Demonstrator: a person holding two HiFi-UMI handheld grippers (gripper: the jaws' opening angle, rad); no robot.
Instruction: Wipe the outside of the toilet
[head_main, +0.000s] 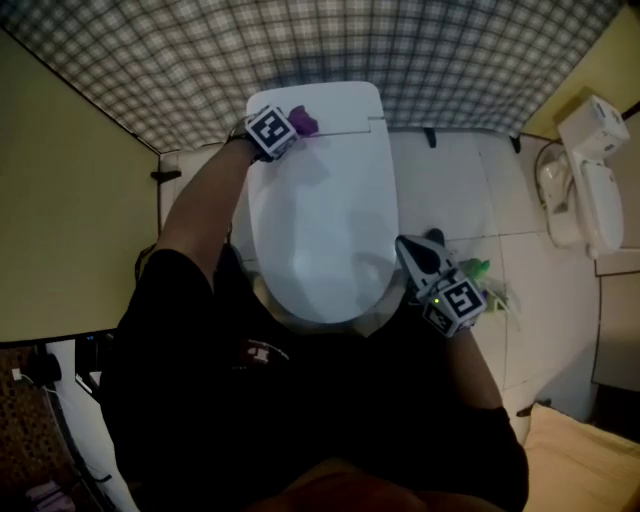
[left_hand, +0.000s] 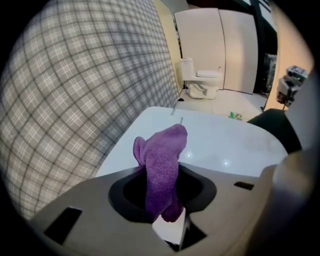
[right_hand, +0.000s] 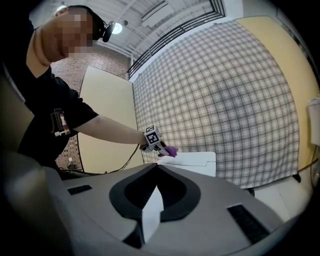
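While my left tongs (head_main: 292, 126) reach to the upper middle of the head view, their jaws are clamped tight on a purple cloth (head_main: 304, 122). The cloth sits over the back edge of the white toilet (head_main: 320, 220); I cannot tell whether it touches. The toilet fills the centre of the frame, lid down, below a checked wall (head_main: 200, 50). My right tongs (head_main: 418, 254) hang just right of the toilet's front rim, jaws pressed together on nothing. A small green thing (head_main: 478, 268) lies on the floor beside them.
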